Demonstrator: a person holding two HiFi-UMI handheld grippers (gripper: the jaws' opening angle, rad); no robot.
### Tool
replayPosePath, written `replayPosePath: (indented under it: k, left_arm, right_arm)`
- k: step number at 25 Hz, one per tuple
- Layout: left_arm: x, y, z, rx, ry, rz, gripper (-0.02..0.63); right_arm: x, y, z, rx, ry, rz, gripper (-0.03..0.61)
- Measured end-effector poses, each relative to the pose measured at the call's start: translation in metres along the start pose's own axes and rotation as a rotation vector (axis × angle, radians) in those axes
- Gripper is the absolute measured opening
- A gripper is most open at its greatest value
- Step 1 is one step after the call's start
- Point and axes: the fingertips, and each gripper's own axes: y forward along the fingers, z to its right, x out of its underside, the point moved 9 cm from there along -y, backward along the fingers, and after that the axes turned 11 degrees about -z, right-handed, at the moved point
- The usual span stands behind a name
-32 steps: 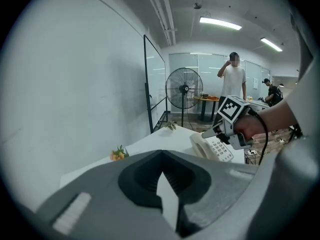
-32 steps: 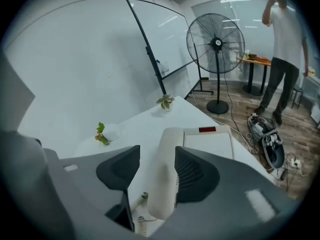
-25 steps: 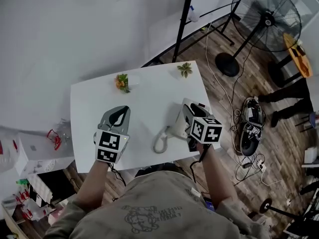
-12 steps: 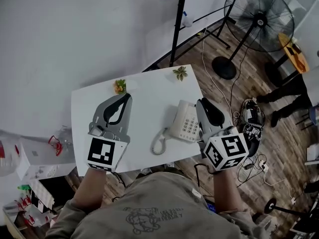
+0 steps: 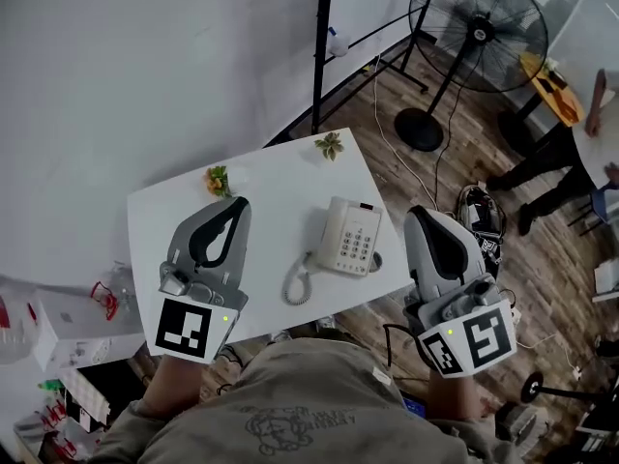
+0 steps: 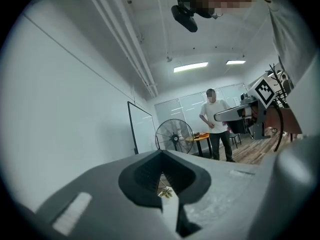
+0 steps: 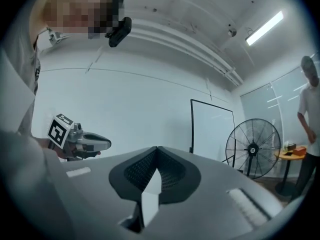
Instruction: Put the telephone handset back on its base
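The right gripper (image 5: 417, 215) has come off the phone. A second ago it was down over the handset, and half a second ago it was just beside the base's right edge. Now it hangs clear of the table (image 5: 280, 187), past its right edge and over the floor, in the lower right of the head view. Its own view shows its jaws together with nothing between them. The left gripper (image 5: 240, 204) has hardly shifted. It hovers over the left part of the table, well apart from the phone, jaws likewise pressed together and empty.

The handset (image 5: 326, 236) now lies on the base (image 5: 360, 222), near the middle of the frame, on the right half of the table. Neither gripper touches it. This reads as the release and withdrawal after seating, so the task looks done or all but done. From this height I cannot tell whether the handset sits fully down in its cradle.

The handset's long axis runs nearly up and down the frame, leaning a little to the right at the top, parallel to the base's long side. It takes the left side of the base, with the keypad (image 5: 357, 246) to its right. Its lower end points toward the person, and the cord (image 5: 296, 286) leaves from there, curling to the lower left on the table.
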Motion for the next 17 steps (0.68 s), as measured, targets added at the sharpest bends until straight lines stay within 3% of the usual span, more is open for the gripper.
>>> replayPosePath:
  k: [17]
  left_arm:
    - [0.003, 0.001, 0.027, -0.009, -0.007, -0.08, 0.0]
  right_arm:
    - [0.017, -0.017, 0.023, -0.031, 0.016, -0.064, 0.028]
